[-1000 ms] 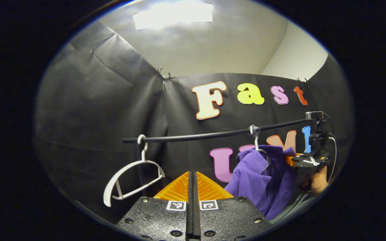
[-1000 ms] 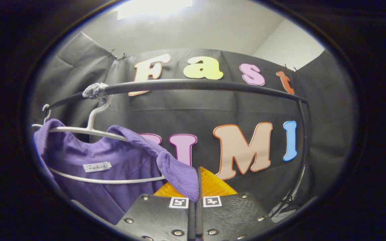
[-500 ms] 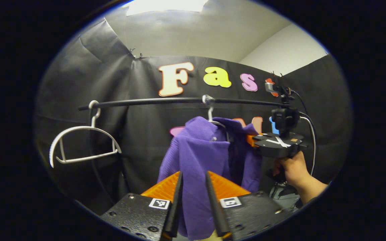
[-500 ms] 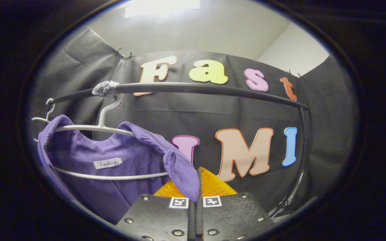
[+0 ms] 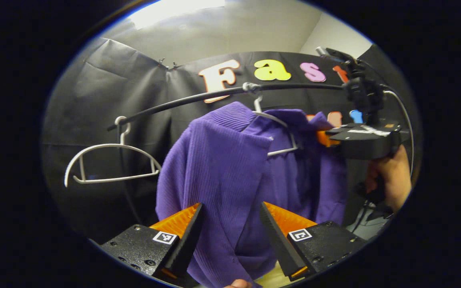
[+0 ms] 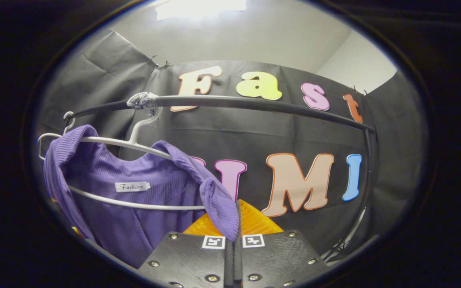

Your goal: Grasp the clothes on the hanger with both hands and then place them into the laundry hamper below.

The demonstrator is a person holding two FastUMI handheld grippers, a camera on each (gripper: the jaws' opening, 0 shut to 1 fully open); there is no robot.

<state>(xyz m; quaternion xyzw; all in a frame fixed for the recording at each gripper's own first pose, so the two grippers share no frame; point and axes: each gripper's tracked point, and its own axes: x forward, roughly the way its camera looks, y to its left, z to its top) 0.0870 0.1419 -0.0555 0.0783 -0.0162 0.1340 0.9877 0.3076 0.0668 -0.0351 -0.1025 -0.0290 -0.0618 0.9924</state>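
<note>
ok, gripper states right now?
Left gripper: open, purple garment between its fingers, not clamped.
Right gripper: shut on the purple garment's shoulder edge.

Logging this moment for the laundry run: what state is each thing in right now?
Purple garment: hanging on its hanger, one shoulder pinched.
White hanger: hooked on rail, loaded.
Spare hanger: hooked on rail, bare.
Left tongs: open, garment between the fingers.
Right tongs: shut on the garment's shoulder.

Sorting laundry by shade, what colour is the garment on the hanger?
Purple, ribbed knit garment; clearest in the left gripper view.
</note>
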